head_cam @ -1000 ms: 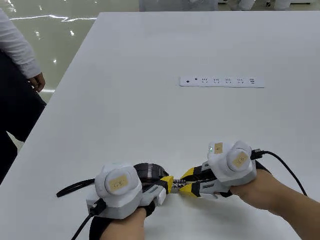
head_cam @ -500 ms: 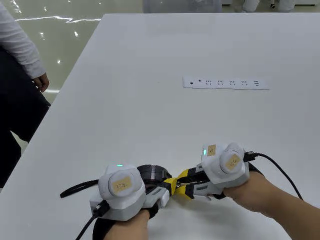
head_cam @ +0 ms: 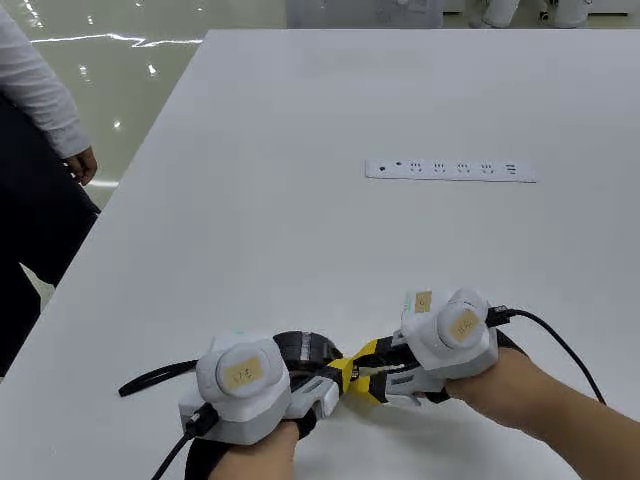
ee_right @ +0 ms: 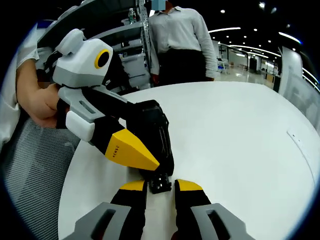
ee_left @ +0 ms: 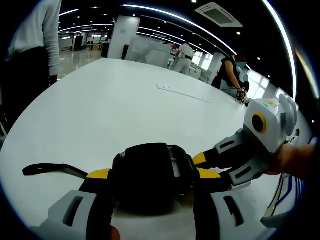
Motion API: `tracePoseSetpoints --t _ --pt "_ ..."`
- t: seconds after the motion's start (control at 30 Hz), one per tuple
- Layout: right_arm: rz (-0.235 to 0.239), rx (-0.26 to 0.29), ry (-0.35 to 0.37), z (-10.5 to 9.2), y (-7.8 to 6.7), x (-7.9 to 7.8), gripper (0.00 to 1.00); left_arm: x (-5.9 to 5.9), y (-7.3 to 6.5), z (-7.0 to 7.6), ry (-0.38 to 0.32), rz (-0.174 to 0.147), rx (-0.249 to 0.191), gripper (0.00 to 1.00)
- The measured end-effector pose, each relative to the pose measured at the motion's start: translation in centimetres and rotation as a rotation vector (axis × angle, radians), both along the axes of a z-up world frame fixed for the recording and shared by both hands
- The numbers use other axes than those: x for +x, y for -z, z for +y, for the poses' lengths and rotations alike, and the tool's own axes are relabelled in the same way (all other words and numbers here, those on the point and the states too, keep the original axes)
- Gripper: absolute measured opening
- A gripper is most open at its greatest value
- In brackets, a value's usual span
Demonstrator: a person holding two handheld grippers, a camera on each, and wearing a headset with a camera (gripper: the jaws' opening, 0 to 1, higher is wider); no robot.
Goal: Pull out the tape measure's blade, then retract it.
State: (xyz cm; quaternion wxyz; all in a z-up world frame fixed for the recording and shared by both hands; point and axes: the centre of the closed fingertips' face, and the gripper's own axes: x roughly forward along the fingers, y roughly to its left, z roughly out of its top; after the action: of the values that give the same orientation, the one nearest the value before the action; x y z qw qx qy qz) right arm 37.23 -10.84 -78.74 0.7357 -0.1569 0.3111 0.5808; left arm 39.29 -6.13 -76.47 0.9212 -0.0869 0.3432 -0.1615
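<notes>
The black tape measure (ee_left: 152, 175) sits between my left gripper's (ee_left: 153, 174) yellow-tipped jaws, which are shut on its case. In the head view the case (head_cam: 300, 348) lies on the white table near the front edge, with the left gripper (head_cam: 318, 372) behind it. A black wrist strap (head_cam: 150, 378) trails off to the left. My right gripper (ee_right: 161, 186) faces the case (ee_right: 152, 130) from the right, its jaws closed against the small dark blade hook (ee_right: 161, 184). Almost no blade shows between case and hook. In the head view the right gripper (head_cam: 362, 370) nearly touches the left one.
A white power strip (head_cam: 450, 169) lies flat further back on the table (head_cam: 300, 200). A person in a white shirt (head_cam: 40, 110) stands past the table's left edge. A black cable (head_cam: 560, 345) runs from the right gripper over the wrist.
The right gripper has slid a little to the left, closing the small gap to the tape measure case. The left gripper holds as before. The head camera shifted slightly.
</notes>
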Motion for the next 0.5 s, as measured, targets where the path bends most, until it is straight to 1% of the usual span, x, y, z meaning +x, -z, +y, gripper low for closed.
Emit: tracePoseSetpoints --t 0.13,0.2,0.37,0.47,0.5 --pt "-0.002 0.000 0.008 -0.2 -0.3 0.1 0.23 0.0 0.0 0.0 -0.002 0.001 -0.011 0.61" --pt "-0.003 0.002 0.007 -0.2 -0.3 0.1 0.22 0.0 -0.1 0.0 -0.002 -0.002 -0.012 0.61" --pt "-0.003 0.006 0.029 -0.7 -0.6 0.1 0.23 0.0 -0.5 0.1 0.007 -0.014 -0.012 0.61" --pt "0.000 0.032 0.056 -0.9 -1.3 0.0 0.25 -0.1 -0.7 0.3 0.019 -0.021 -0.008 0.62" --pt "0.008 0.038 0.063 -1.0 -1.3 0.0 0.25 -0.2 -0.7 0.4 0.020 -0.022 -0.006 0.62"
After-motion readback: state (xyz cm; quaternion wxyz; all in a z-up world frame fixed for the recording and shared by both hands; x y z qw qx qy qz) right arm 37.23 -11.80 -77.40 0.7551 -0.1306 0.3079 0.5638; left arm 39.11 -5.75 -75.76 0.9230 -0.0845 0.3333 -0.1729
